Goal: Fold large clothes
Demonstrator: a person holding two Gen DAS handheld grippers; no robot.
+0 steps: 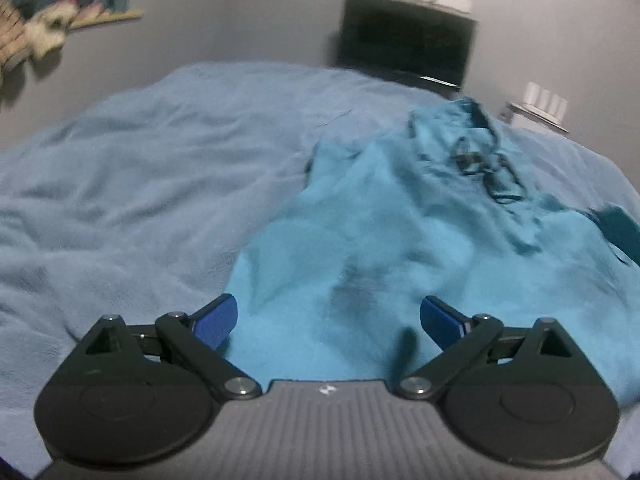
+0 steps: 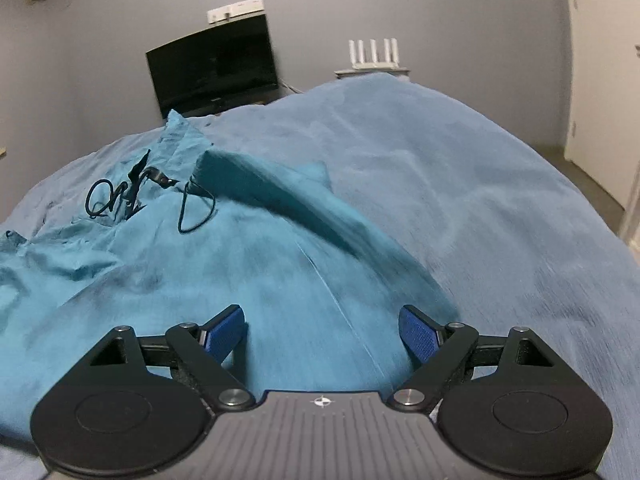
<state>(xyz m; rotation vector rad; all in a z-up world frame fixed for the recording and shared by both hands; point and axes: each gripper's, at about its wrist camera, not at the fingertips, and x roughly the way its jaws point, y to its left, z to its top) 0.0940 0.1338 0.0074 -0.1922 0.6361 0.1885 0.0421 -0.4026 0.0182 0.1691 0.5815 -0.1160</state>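
Teal hoodie (image 1: 400, 240) lies spread on the bed's light blue blanket (image 1: 140, 168), long axis running from the near edge toward the far edge by the dark monitor (image 1: 404, 40). Hood end with black drawcord (image 2: 120, 196) points away, hem end nearest both cameras. One sleeve (image 2: 280, 196) lies folded across the body on the right side. Left gripper (image 1: 328, 320) released, fingers wide over the hem, nothing between them. Right gripper (image 2: 322, 330) likewise spread, empty. White router (image 2: 374, 54) beyond the far edge.

The left gripper (image 1: 328, 320) hangs wide open over a rumpled teal garment (image 1: 400, 240). It lies on the blue blanket (image 1: 140, 168), right of centre.
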